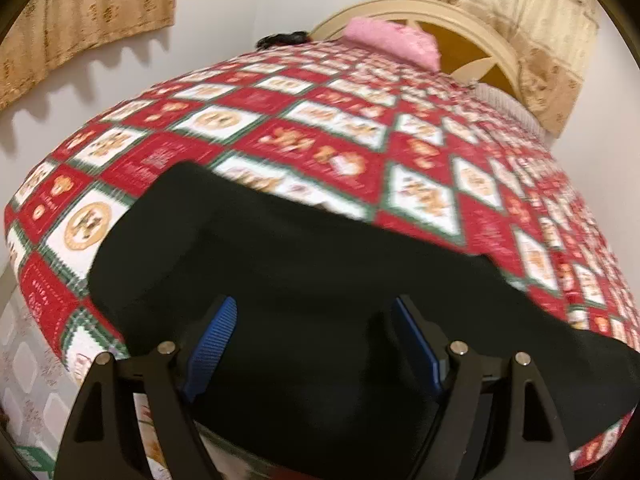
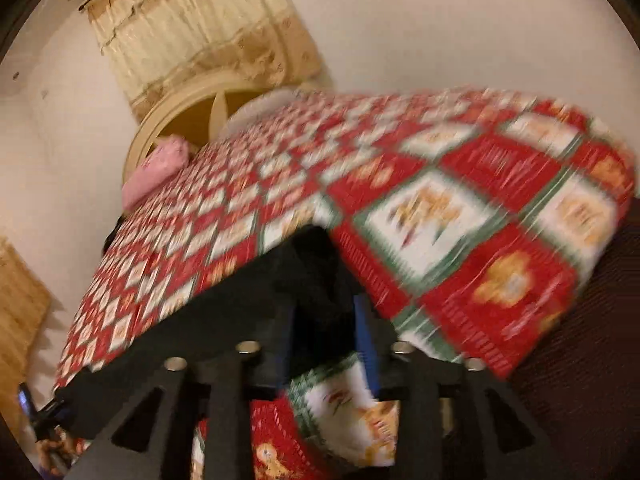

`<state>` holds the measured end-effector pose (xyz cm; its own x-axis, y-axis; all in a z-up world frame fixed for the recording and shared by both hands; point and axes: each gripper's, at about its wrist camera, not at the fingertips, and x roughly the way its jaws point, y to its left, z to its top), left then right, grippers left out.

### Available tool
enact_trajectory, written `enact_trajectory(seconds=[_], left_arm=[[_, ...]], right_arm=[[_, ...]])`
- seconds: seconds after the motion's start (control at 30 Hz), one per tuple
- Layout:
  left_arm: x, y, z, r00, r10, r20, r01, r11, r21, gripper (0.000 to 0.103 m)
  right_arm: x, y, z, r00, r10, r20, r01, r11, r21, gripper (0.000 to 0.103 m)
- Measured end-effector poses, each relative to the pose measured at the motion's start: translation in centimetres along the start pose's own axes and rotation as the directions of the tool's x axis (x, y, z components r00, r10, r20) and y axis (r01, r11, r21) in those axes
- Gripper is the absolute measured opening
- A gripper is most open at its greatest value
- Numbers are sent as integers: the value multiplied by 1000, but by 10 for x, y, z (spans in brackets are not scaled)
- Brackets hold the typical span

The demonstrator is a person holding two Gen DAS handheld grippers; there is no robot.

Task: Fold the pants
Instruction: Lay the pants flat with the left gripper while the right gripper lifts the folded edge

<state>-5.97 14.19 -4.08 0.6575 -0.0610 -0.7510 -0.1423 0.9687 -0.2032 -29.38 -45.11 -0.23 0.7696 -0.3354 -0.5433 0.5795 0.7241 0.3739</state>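
My left claw is spread wide, its two blue pads well apart and nothing pinched between them, hanging just over the black pants. The pants lie across the near edge of the bed, on the red, white and green checked bedspread, and stretch from the bed's near left corner toward its right edge. My right claw has its fingers drawn close together with a bunch of the black pants between them, so it is clamped on the cloth; the picture is blurred, but the dark fabric plainly fills the narrow gap beside the blue pad. From this side the pants run as a dark band along the near edge of the bedspread toward the left. At the far end of the bed a pink pillow rests against the cream headboard, with beige curtains on the wall behind it. A wooden panel shows at the left edge of the right view.
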Motion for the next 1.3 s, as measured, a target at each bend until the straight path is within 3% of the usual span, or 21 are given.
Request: enact_trajectory(seconds=[0.03,0.07,0.17,0.27,0.3,0.33,0.37,0.47,0.5,0.6,0.63,0.7,0.77,0.87,0.97,1.03,1.13,1.2,1.3], left_arm=[[-4,-7,0,1000,-16,8,16,1000,13,82],[-10,-19,0,999,-41,21,40,998,42,82],[-19,-47,-2,994,-99,35,94,989,113,82],[-19,-67,-5,988,-155,19,151,978,144,82],[-18,-71,-6,987,-163,14,159,976,146,82],[-16,-74,-8,985,-170,7,167,975,149,82],[-15,-75,-9,985,-173,0,171,974,150,82],[-12,-77,-11,986,-166,-12,165,975,151,82],[-11,-76,-12,986,-164,-13,164,975,148,82],[-15,-78,-15,987,-160,-7,160,976,146,82],[-16,-79,-15,987,-159,-4,158,976,148,82],[-19,-82,-15,987,-159,5,157,975,156,82],[-21,-83,-16,987,-159,15,154,975,160,82],[-20,-83,-17,988,-157,5,154,976,155,82],[-18,-84,-19,988,-152,-7,151,977,153,82],[-17,-84,-19,989,-150,-11,150,976,155,82],[-17,-88,-18,989,-150,-6,149,975,165,82],[-17,-92,-19,988,-156,-1,154,971,182,82],[-19,-103,-21,984,-175,4,171,962,211,82]], right_arm=[[-6,0,6,999,-11,37,11,1000,-1,60],[-10,0,13,998,-2,65,2,1000,-3,66],[2,6,34,998,56,35,-56,998,1,66],[42,6,51,994,60,-89,-58,998,24,64],[55,6,53,989,50,-138,-47,999,19,57],[66,9,54,982,55,-179,-55,998,8,30],[71,11,53,976,65,-208,-67,998,-4,14],[83,31,49,966,13,-258,-46,992,-122,11],[81,39,49,969,5,-246,-46,986,-162,9],[61,58,52,982,119,-149,-153,957,-245,9],[52,65,53,980,176,-96,-196,940,-278,9],[45,71,56,976,215,-31,-214,925,-314,9],[50,67,59,981,192,-18,-187,921,-343,9],[72,47,57,989,129,-77,-148,932,-332,9],[84,19,50,995,1,-101,-32,951,-309,10],[71,-5,50,997,-30,-70,15,978,-206,21],[33,-22,46,993,-106,53,110,990,-85,23],[9,-13,37,987,-99,126,112,989,-96,23],[-4,14,20,992,0,125,20,987,-162,23]])
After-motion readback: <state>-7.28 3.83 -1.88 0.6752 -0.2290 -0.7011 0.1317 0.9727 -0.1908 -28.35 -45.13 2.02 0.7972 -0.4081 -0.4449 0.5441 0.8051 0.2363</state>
